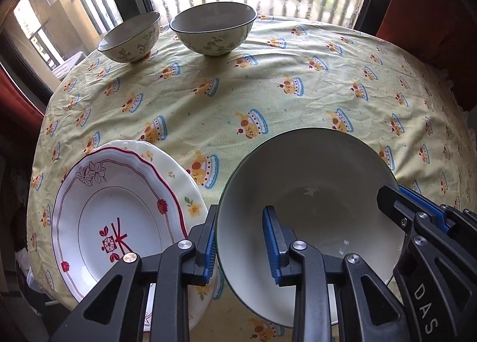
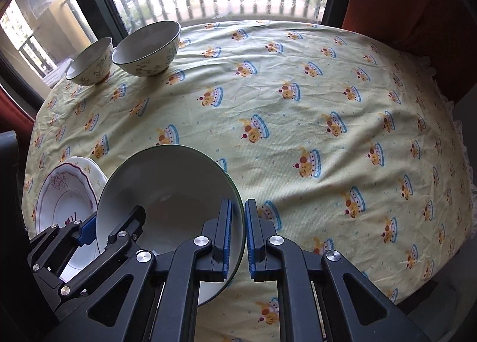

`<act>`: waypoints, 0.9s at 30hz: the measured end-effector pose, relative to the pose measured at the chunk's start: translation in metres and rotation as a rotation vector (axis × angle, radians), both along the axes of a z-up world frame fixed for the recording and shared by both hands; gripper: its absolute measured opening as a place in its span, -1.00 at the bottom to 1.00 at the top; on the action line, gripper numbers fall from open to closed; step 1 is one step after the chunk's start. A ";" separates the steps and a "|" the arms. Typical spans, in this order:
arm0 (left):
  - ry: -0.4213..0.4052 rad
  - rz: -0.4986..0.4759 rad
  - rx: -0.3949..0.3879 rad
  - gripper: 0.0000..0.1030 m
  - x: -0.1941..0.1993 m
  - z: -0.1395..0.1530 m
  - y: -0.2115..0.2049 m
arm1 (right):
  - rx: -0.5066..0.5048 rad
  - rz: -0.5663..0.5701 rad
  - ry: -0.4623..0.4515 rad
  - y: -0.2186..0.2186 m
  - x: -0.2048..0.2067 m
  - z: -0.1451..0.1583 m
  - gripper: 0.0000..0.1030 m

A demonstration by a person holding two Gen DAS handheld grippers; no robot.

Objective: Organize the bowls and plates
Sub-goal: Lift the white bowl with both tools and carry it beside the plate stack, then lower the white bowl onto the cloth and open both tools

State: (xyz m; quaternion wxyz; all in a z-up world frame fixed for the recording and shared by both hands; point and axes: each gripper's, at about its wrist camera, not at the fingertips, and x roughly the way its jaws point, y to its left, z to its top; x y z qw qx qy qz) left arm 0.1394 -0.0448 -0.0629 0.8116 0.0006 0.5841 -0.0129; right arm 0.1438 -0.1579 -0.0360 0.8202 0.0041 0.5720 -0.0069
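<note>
A large white bowl with a green rim (image 1: 310,180) (image 2: 167,186) is held at the near edge of the table. My left gripper (image 1: 241,240) straddles its left rim, one finger inside, one outside, with a visible gap to the rim. My right gripper (image 2: 238,237) is shut on its right rim; it also shows in the left wrist view (image 1: 396,201). A red-patterned plate (image 1: 116,216) (image 2: 64,195) lies stacked on a cream flowered plate (image 1: 179,180) at the near left. Two floral bowls, a smaller one (image 1: 131,36) (image 2: 91,61) and a larger one (image 1: 213,28) (image 2: 147,48), stand at the far left.
The table has a yellow printed cloth (image 1: 283,97) (image 2: 313,121). A window with railing lies behind the far edge. Red upholstery (image 1: 432,4) stands at the far right.
</note>
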 end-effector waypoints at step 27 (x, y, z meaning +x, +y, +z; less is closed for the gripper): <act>-0.047 0.007 0.003 0.76 -0.020 0.017 0.000 | 0.040 0.002 -0.027 -0.011 -0.013 0.003 0.56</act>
